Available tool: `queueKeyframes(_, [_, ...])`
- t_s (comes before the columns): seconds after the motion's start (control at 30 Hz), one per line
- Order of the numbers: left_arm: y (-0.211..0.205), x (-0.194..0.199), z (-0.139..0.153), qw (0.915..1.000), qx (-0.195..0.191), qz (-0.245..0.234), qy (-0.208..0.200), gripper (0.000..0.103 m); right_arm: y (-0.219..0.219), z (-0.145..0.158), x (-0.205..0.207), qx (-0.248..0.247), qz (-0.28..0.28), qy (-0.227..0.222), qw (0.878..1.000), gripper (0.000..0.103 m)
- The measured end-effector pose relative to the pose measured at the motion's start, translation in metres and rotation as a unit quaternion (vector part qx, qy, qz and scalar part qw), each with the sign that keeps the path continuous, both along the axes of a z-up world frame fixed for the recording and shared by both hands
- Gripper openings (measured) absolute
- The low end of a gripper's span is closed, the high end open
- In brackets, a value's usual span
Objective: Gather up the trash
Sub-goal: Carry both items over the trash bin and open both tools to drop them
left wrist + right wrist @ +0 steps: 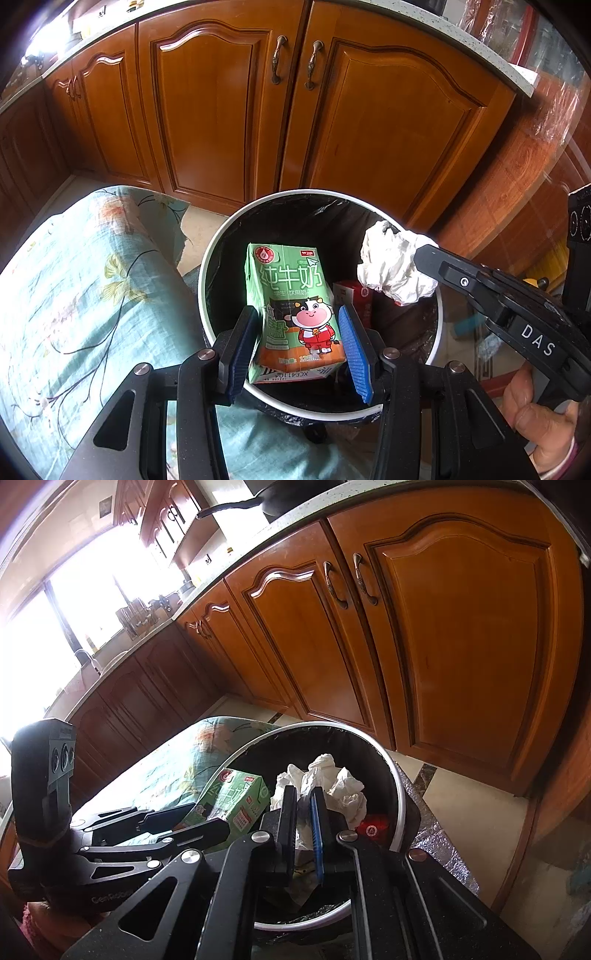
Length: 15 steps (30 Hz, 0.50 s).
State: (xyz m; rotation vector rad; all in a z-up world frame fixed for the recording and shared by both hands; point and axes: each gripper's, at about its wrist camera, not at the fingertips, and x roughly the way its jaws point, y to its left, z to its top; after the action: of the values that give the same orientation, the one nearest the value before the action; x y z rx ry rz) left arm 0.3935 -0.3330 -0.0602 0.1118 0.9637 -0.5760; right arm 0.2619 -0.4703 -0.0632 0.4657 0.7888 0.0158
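The left gripper (297, 350) holds a green milk carton (291, 306) over the mouth of the round trash bin (207, 258); its blue pads (352, 350) sit close along the carton's two sides, with a narrow gap showing at the right pad. The right gripper (303, 827) pinches a crumpled white paper wad (332, 779), its fingers nearly together, with the wad above the bin's right rim. The bin has a white rim and a black liner, and a red packet (351, 295) lies inside it. A floral cloth (92, 295) lies beside the bin's left rim. Wooden cabinet doors (221, 110) stand behind the bin.
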Motion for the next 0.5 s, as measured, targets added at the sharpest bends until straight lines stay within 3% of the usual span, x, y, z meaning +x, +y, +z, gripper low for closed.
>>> queueKeyframes(0.4, [0.0008,-0.0024,0.0037,1.0,0.008,-0.003,0.005,0.048,-0.0007,-0.0016,0.006,0.0,0.002,0.011,1.0,0.013])
queueKeyframes(0.43, [0.0009,-0.0031,0.005,1.0,0.008,-0.003,0.005,0.051,-0.0015,-0.0009,0.0062,0.003,0.002,0.01,1.0,0.016])
queueKeyframes(0.5, [0.0027,-0.0059,0.0076,1.0,0.008,-0.001,0.0,0.056,-0.003,-0.0002,0.0055,0.011,0.0,0.008,1.0,0.035])
